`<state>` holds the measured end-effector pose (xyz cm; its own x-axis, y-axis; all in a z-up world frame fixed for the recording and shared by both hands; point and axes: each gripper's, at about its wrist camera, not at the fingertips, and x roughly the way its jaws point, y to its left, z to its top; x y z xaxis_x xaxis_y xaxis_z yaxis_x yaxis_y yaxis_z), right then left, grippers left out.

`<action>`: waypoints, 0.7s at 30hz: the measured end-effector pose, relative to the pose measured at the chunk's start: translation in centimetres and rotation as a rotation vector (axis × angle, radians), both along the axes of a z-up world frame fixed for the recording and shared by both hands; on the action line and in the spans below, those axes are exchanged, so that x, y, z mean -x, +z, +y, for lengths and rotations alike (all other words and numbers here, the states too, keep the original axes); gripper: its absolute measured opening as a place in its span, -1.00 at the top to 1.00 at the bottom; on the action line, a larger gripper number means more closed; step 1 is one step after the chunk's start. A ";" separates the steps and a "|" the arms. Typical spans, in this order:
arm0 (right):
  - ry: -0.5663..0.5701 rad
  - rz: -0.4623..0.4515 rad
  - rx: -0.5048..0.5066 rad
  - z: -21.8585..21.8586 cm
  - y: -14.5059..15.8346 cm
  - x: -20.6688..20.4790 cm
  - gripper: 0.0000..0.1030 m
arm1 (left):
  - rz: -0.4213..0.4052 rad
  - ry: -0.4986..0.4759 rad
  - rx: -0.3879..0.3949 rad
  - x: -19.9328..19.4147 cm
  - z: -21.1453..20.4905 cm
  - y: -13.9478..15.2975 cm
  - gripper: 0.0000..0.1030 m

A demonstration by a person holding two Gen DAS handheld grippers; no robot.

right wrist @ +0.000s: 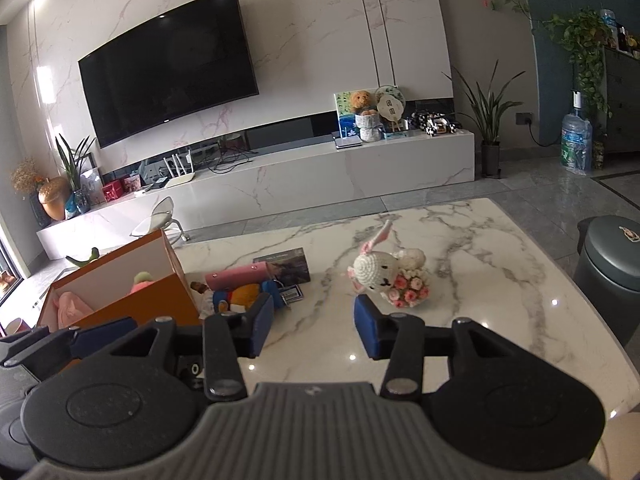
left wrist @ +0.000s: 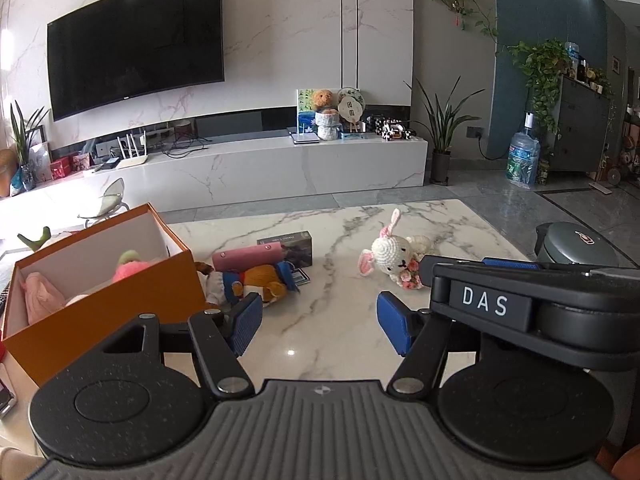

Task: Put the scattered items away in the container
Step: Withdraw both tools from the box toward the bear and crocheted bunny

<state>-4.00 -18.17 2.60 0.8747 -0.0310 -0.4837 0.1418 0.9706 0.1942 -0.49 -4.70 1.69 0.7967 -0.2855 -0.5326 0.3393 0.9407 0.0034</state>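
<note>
A white marble table [left wrist: 340, 320] fills the space before me, its near edge hidden under my own tools. At its left end stands the container, an open orange box [left wrist: 112, 292]; its front wall hides most of what lies inside, and I make out only something pale pink and a pink-and-green soft toy. Just right of the box sits a crowded heap: a pink pouch [left wrist: 246, 258] lying across a blue-and-orange plush toy [left wrist: 258, 282], with a dark box [left wrist: 290, 244] behind them and a small card half covered beside them. What the heap holds lower down is hard to tell. Well apart, toward the right, lies a white crocheted rabbit [right wrist: 380, 274] with a bunch of pink flowers; in the left view my right gripper's black body cuts off its lower edge. My left gripper [left wrist: 320, 330] hangs above bare marble, fingers wide apart, nothing between them. My right gripper [right wrist: 314, 326] has its fingers apart too, also empty.
</note>
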 end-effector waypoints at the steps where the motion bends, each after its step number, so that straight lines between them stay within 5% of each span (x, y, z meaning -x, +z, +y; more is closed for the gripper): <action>1: -0.009 0.008 -0.003 -0.2 -0.3 0.0 0.07 | 0.012 -0.001 0.008 0.0 -0.1 -0.4 -0.45; 21: -0.019 0.144 -0.031 -0.3 -5.8 -3.4 0.05 | 0.110 0.022 -0.005 -2.0 0.3 -5.4 -0.40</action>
<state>-0.58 -18.42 -3.16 0.7954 -0.0300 -0.6053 0.1884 0.9615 0.1999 1.52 -4.41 -3.73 0.7392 -0.2657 -0.6189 0.3174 0.9479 -0.0279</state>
